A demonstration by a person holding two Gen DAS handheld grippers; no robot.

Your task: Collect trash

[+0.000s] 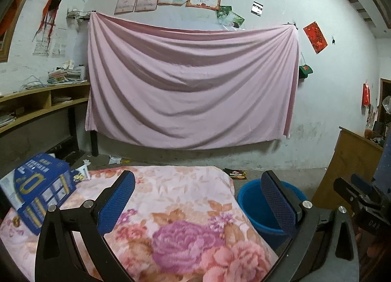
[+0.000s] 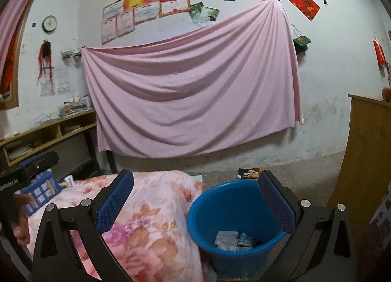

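Both tools are spread wide and hold nothing: the left tool [image 1: 198,199] over the floral blanket [image 1: 171,208], the right tool [image 2: 195,199] above the blue bucket [image 2: 207,211]. Crumpled wrappers [image 2: 232,240] lie inside the bucket, at 5 o'clock.

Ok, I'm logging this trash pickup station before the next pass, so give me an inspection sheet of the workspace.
Surface: floral blanket spread over a table or bed; only boxes at its far left corner.
Job's things: blue bucket on the floor beside the blanket, crumpled wrappers inside; dark snack wrapper on the floor behind the bucket.
Clutter: blue carton on the blanket; paper scraps on the floor by the wall.
Grippers: left gripper and right gripper both open, empty.
Cables: nothing seen.
Surroundings: pink sheet hung on the wall, shelf with papers, wooden cabinet.
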